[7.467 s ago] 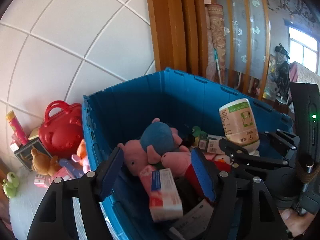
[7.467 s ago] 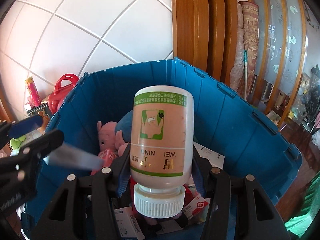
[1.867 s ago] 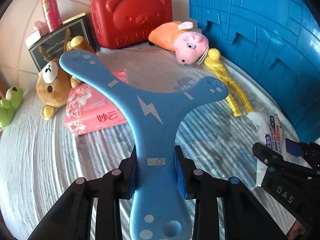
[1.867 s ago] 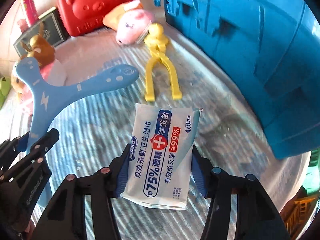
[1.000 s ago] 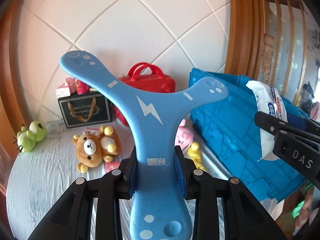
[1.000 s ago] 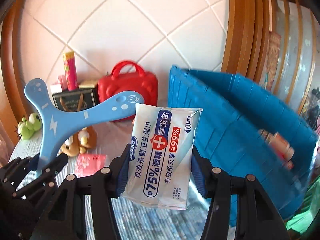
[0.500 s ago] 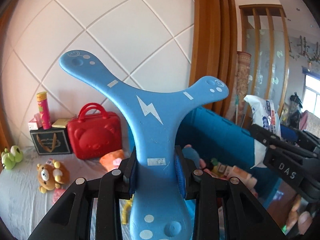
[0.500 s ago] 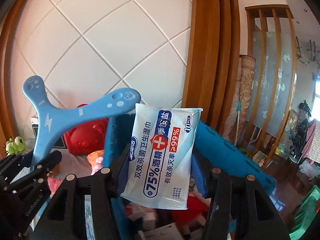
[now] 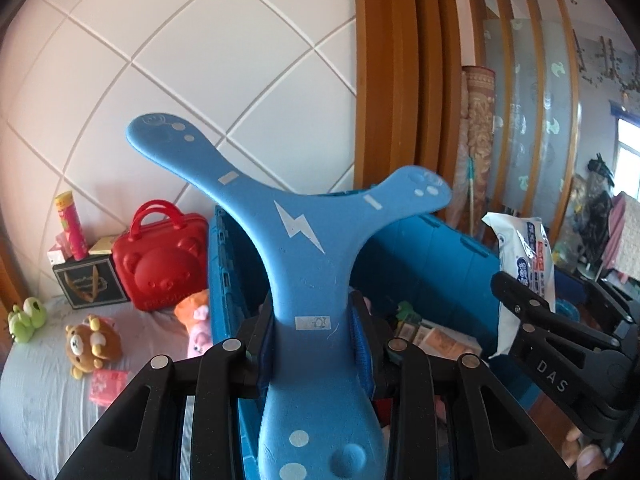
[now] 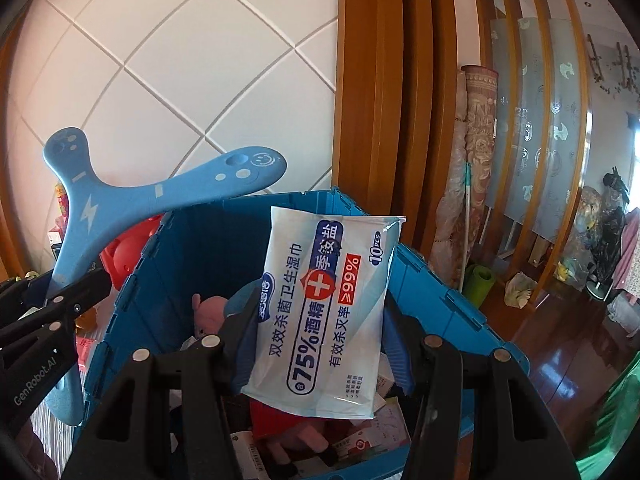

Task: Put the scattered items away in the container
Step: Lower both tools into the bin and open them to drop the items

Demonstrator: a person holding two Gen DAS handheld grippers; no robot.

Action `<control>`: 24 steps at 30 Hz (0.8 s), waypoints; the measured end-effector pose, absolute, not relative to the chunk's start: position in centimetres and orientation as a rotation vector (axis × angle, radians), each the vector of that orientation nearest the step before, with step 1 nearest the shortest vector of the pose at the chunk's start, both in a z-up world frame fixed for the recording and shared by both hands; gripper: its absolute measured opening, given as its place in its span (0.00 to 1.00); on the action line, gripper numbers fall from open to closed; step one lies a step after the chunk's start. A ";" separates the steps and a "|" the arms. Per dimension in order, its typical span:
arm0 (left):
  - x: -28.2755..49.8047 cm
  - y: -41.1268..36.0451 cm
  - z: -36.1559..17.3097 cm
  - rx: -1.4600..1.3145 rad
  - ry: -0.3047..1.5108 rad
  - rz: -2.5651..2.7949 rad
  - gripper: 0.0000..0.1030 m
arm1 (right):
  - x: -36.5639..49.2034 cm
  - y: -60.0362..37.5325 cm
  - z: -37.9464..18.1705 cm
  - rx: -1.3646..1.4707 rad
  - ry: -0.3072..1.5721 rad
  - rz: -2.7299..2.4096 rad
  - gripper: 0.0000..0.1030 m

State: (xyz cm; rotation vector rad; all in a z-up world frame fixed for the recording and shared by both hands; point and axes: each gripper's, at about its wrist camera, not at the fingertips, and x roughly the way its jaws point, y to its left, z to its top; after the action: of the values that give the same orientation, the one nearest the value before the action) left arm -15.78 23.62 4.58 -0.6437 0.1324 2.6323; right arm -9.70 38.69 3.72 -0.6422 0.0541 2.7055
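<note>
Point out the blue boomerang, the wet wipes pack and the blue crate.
blue boomerang (image 9: 304,280), left wrist view, on its centre below the lightning mark.
wet wipes pack (image 10: 320,308), right wrist view, middle of its printed front.
blue crate (image 10: 436,304), right wrist view, right wall.

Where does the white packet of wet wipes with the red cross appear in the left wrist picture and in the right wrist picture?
Left wrist view: the white packet of wet wipes stands at the right edge, seen nearly edge-on, clamped in the right gripper.
Right wrist view: the packet fills the centre, its printed face to the camera, above the open box.
Shared landmark: the blue plastic storage box behind it in both.
</note>
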 end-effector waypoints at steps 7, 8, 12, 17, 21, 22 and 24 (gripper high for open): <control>-16.4 23.9 4.1 -0.643 0.144 2.647 0.51 | -10.3 38.7 3.4 -0.654 0.054 2.719 0.52; -16.4 23.8 4.1 -0.635 0.140 2.649 0.62 | -10.3 38.8 3.4 -0.654 0.055 2.716 0.54; -16.3 23.3 4.1 -0.615 0.142 2.672 0.68 | -10.3 39.0 3.4 -0.641 0.069 2.710 0.68; -16.2 21.9 4.0 -0.622 0.121 2.693 0.78 | -10.1 38.8 3.9 -0.617 0.064 2.717 0.79; -15.9 20.3 3.9 -0.634 0.118 2.715 0.81 | -10.1 38.5 4.3 -0.609 0.070 2.718 0.98; -15.9 19.7 3.9 -0.644 0.110 2.720 0.81 | -10.1 38.3 4.4 -0.608 0.067 2.722 0.98; -16.0 18.6 3.7 -0.670 0.095 2.729 0.81 | -10.3 37.6 4.5 -0.616 0.058 2.740 0.98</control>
State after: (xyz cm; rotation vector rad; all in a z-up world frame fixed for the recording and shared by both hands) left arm -15.99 18.56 3.70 -0.6699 0.0950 2.7293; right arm -10.33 37.60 4.47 -0.6160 0.0578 2.7400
